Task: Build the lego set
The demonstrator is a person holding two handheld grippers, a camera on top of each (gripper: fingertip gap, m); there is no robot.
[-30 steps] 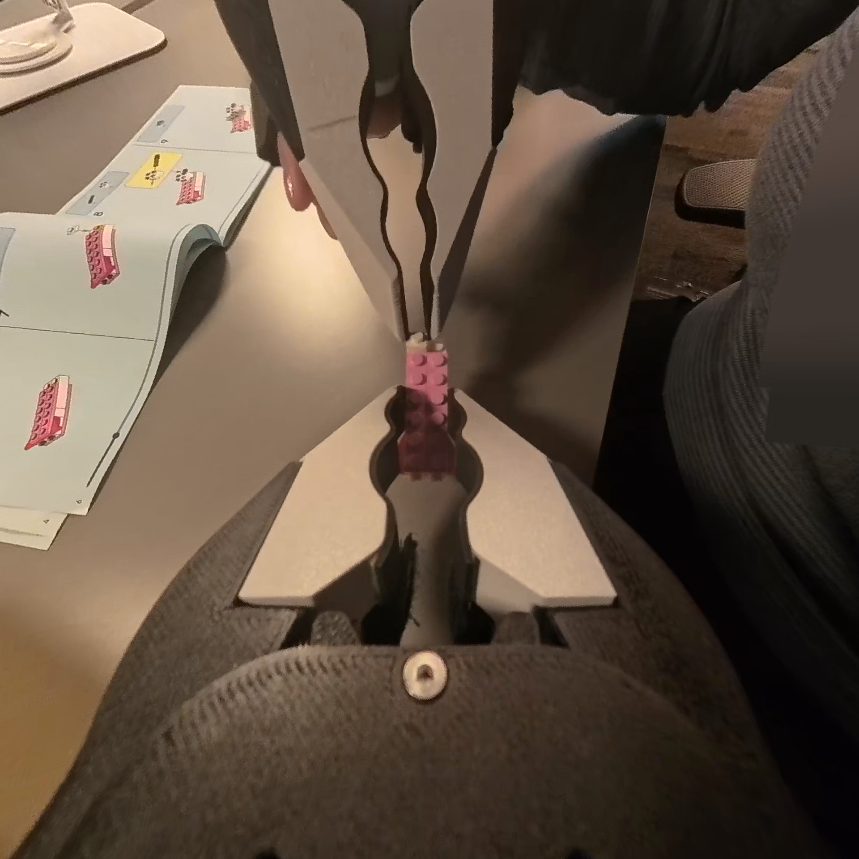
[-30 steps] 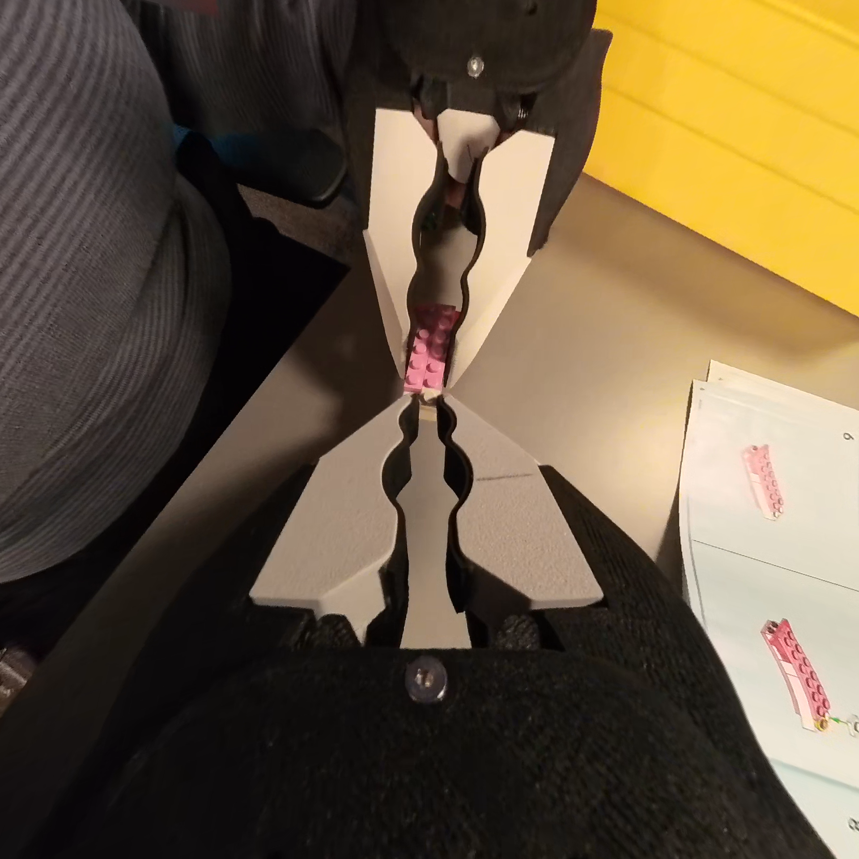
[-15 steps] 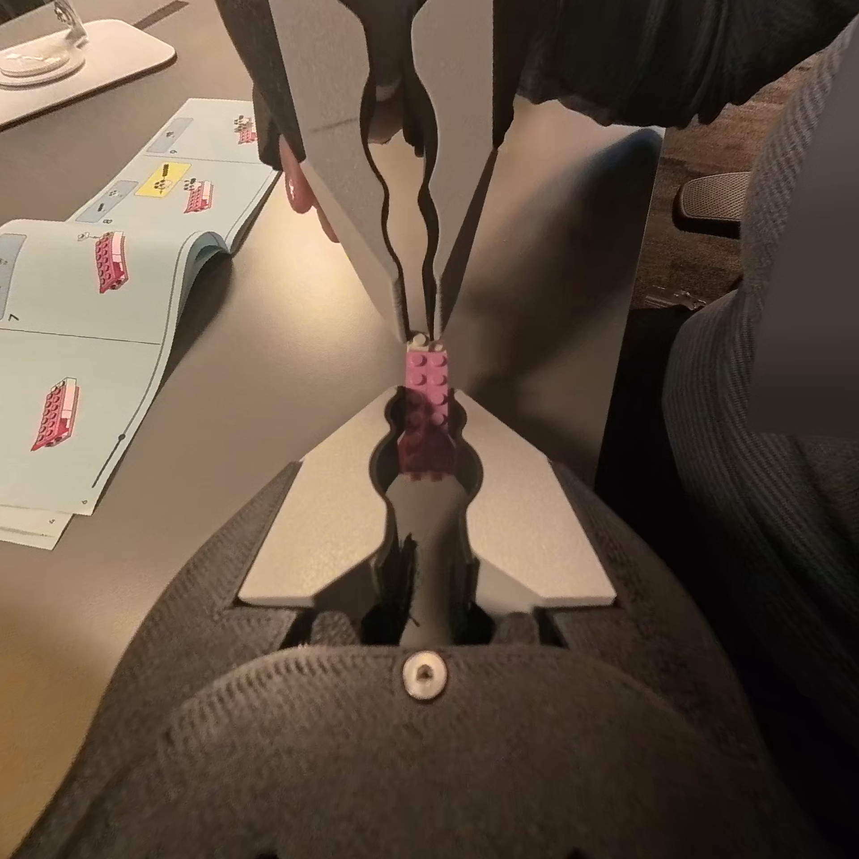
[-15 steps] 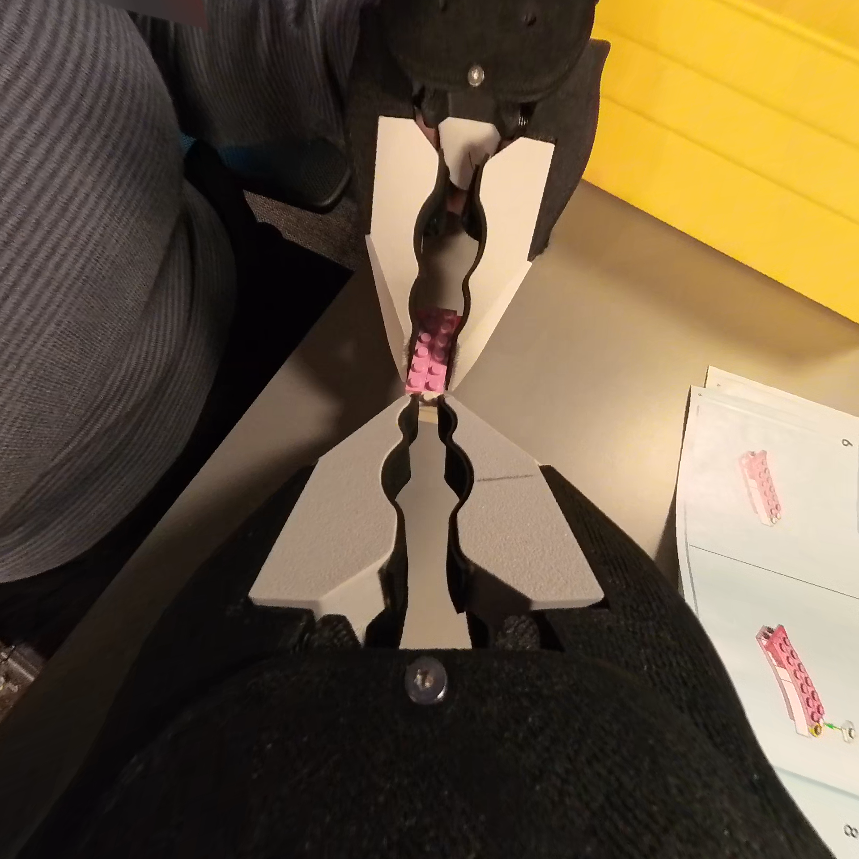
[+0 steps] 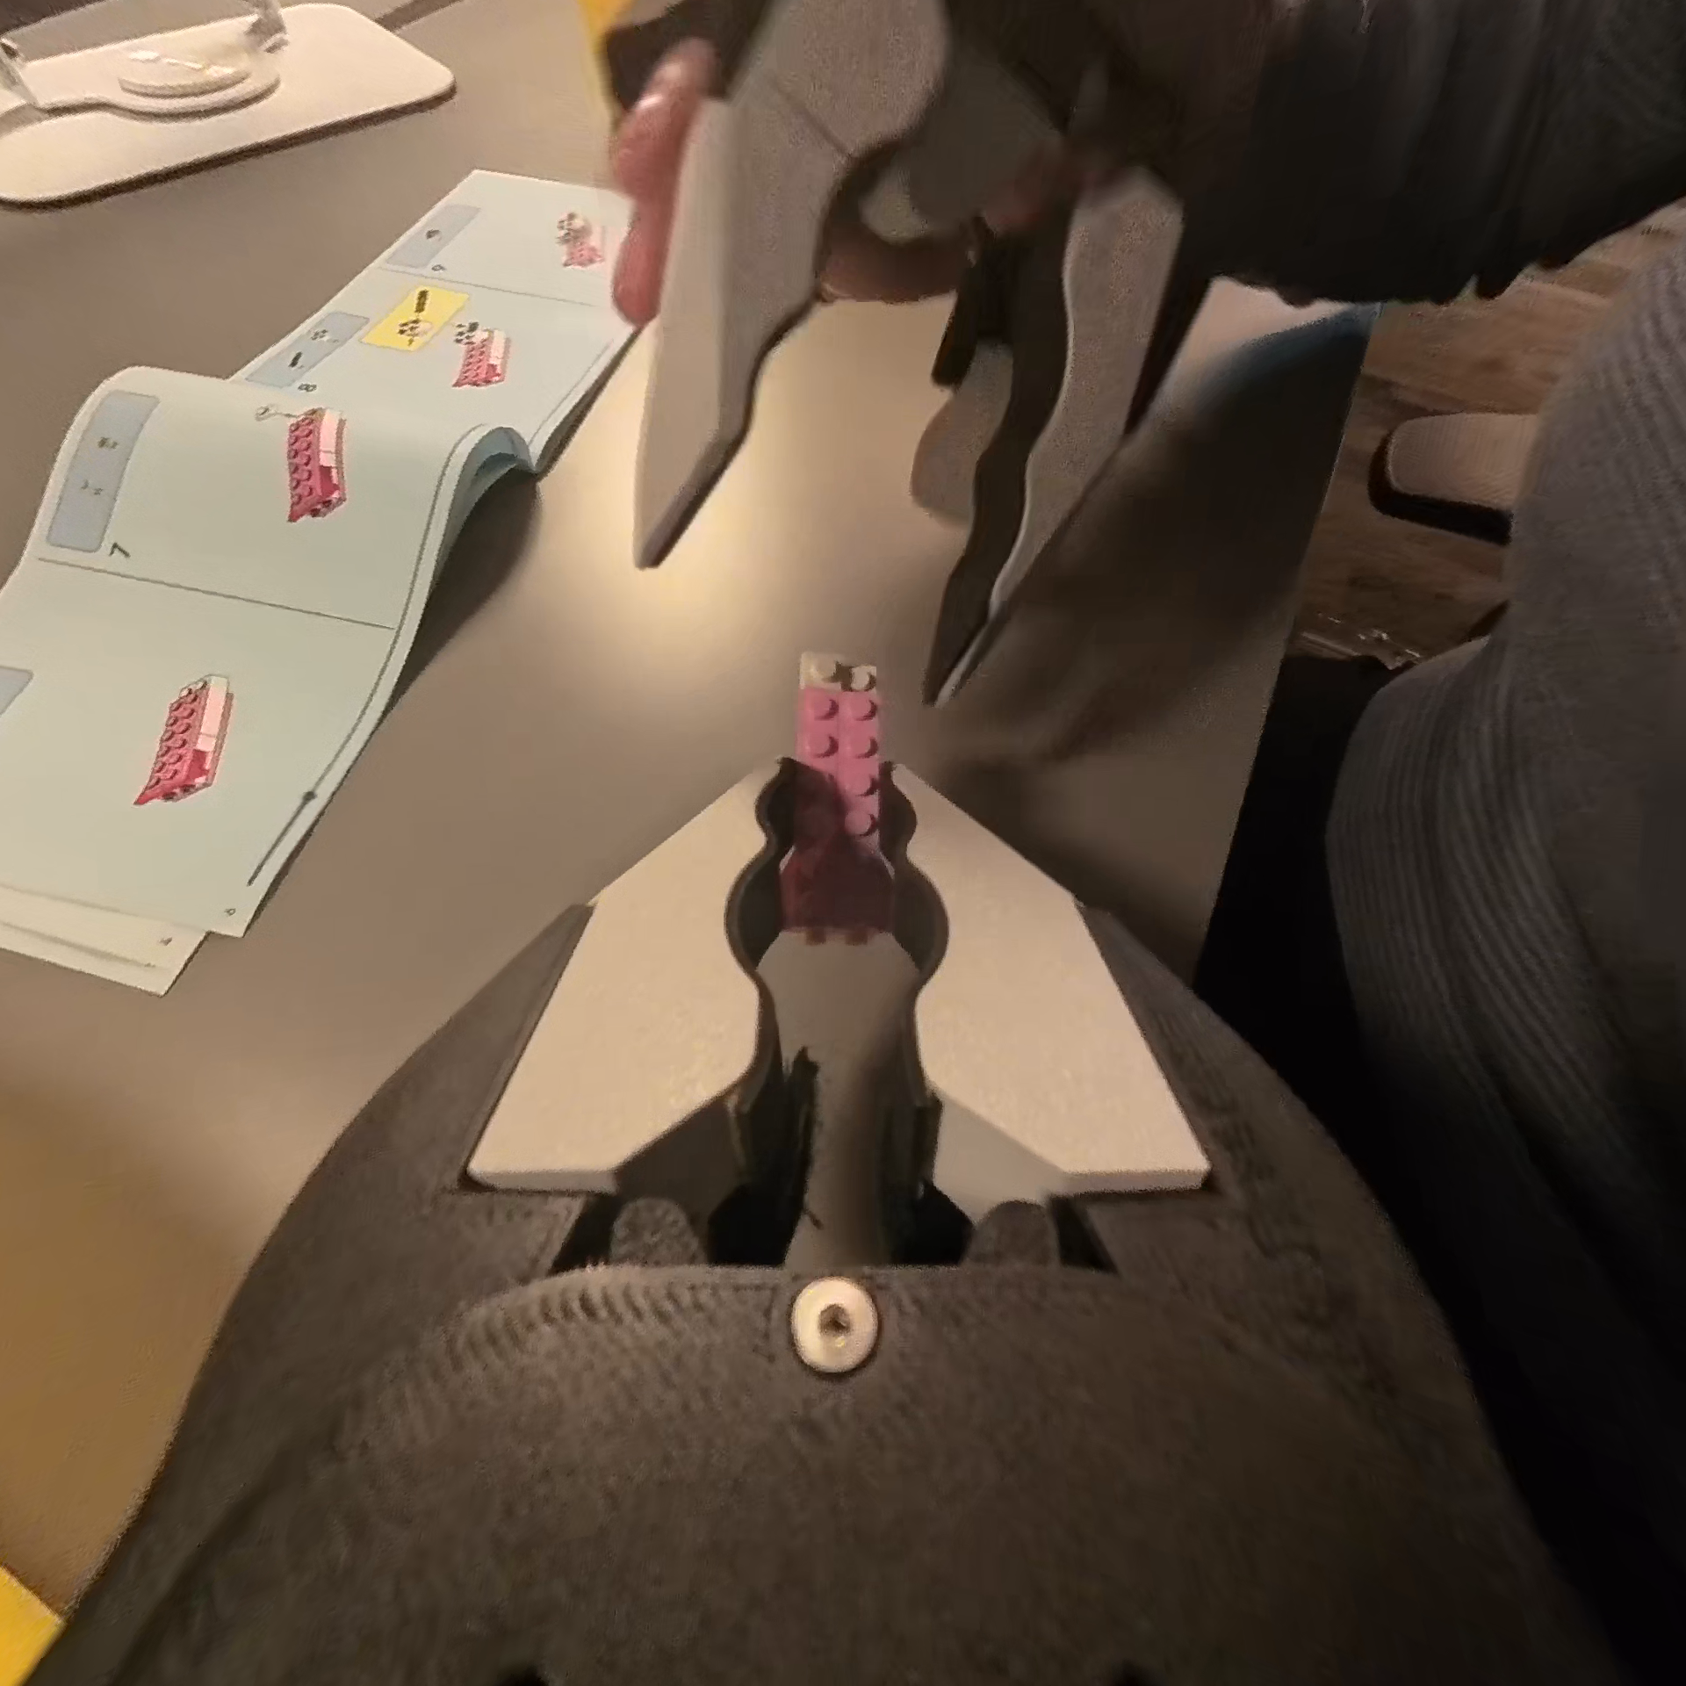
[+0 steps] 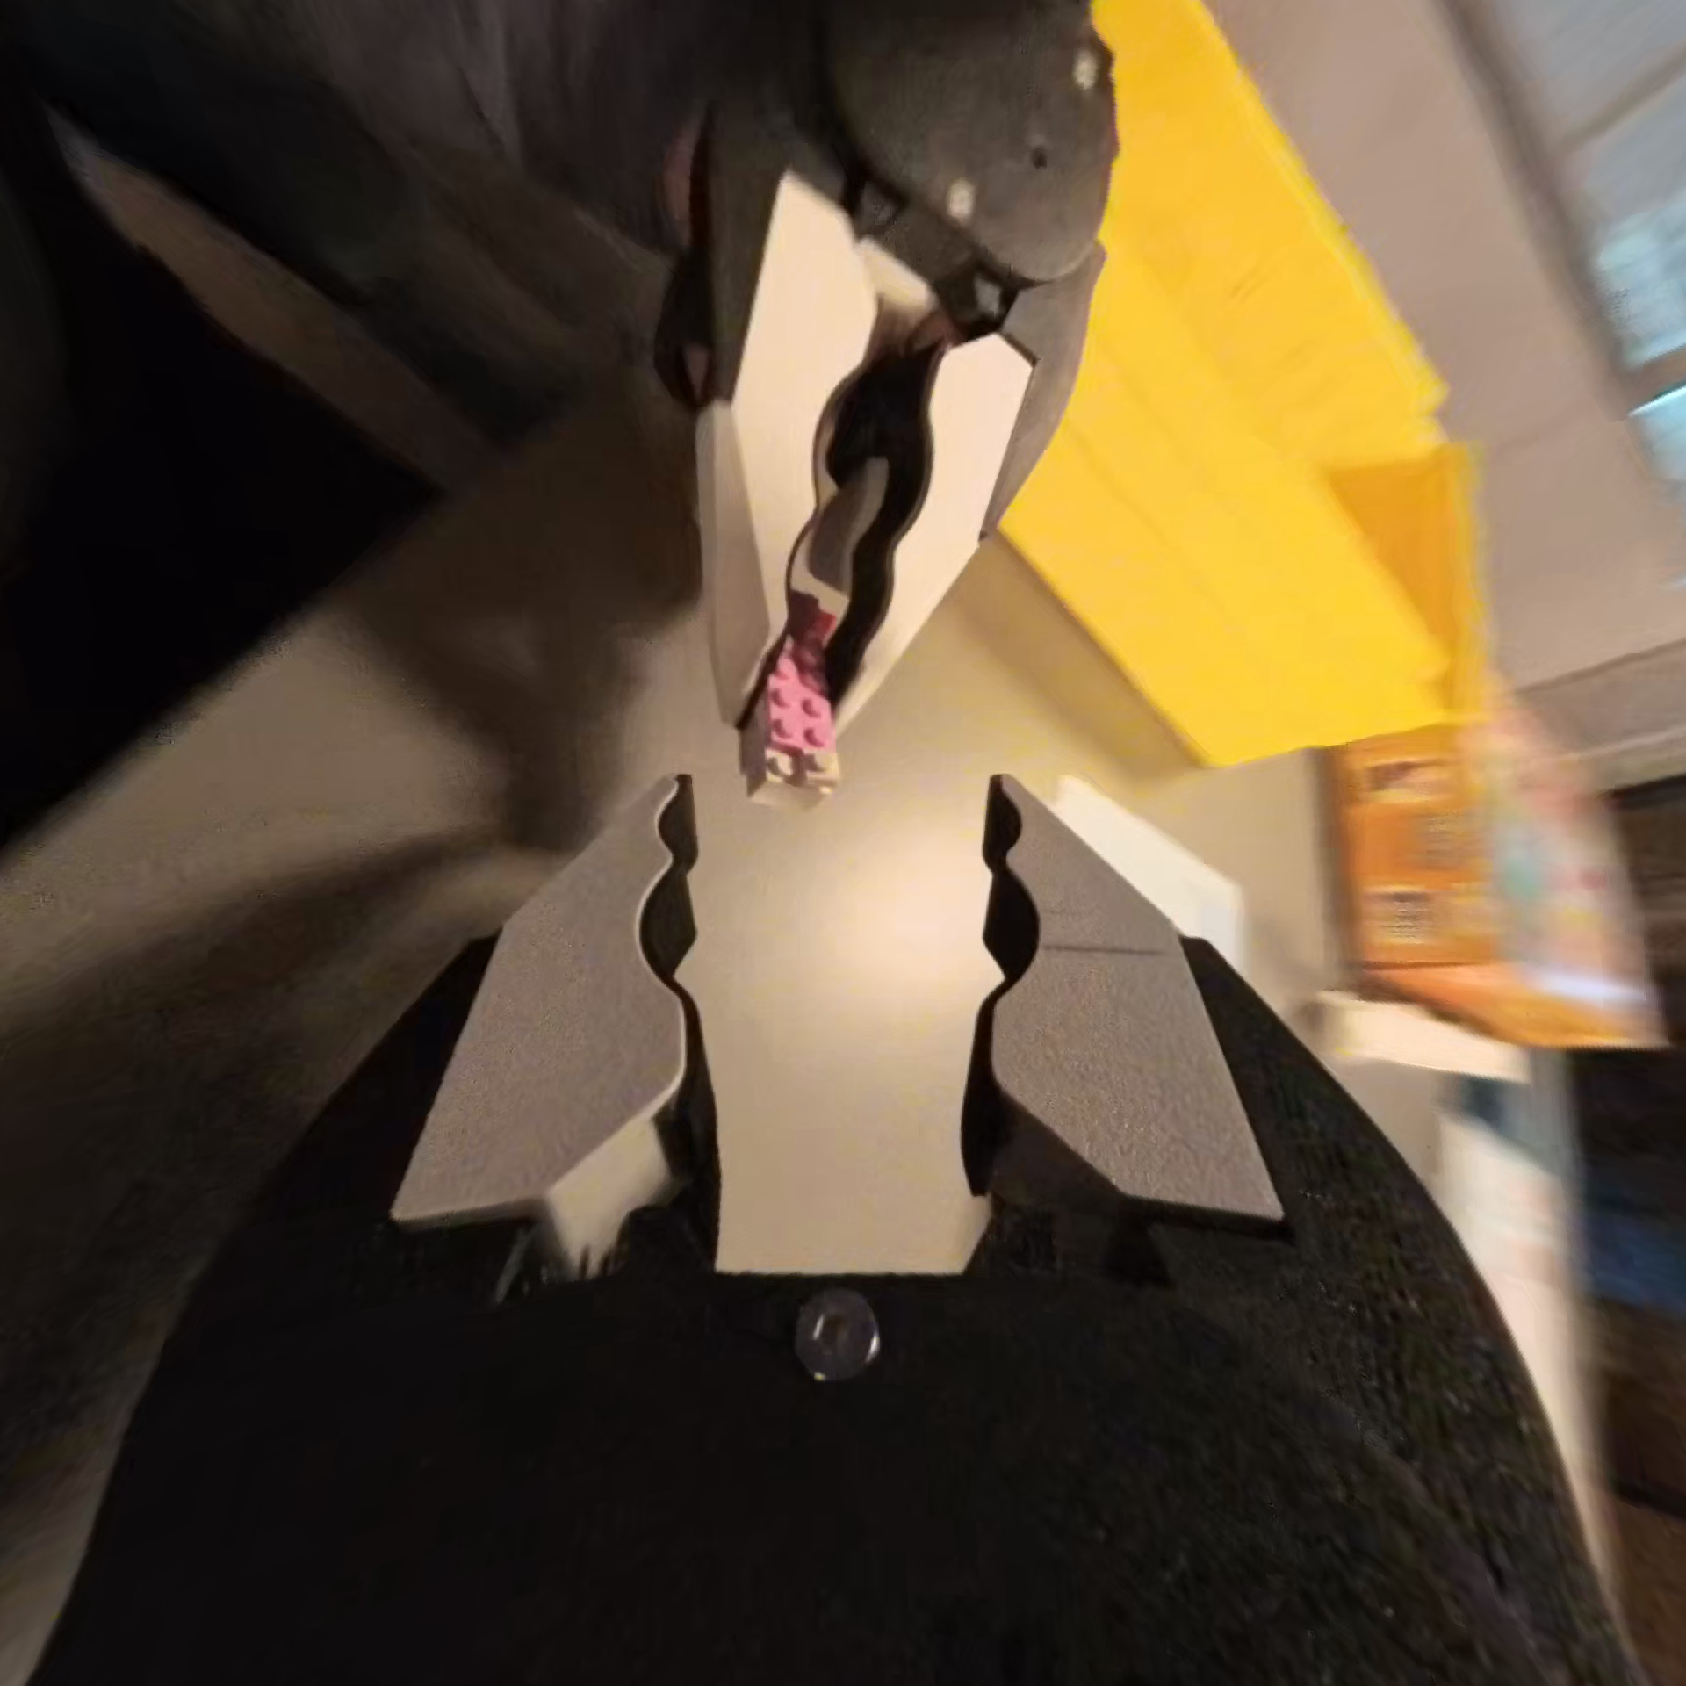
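Note:
My left gripper (image 5: 837,780) is shut on a pink brick assembly (image 5: 841,757) with a white brick (image 5: 839,673) at its far tip; it sticks out past the fingertips above the table. The same assembly (image 6: 796,721) shows in the right wrist view, held by the left gripper (image 6: 792,721). My right gripper (image 6: 837,789) is open and empty, its fingers just short of the white tip. In the left wrist view the right gripper (image 5: 794,629) hangs open above and beyond the assembly, apart from it.
An open instruction booklet (image 5: 274,547) lies on the brown table (image 5: 511,775) at the left. A white stand base (image 5: 210,100) sits at the far left. A yellow bin (image 6: 1259,438) stands behind. A person's clothed body (image 5: 1533,821) is at the right. My two grippers' fingertips are within a few centimetres of each other.
My right gripper was shut on the white brick at the assembly's tip; it has opened and drawn back, leaving the white brick on the pink assembly. My left gripper keeps its hold.

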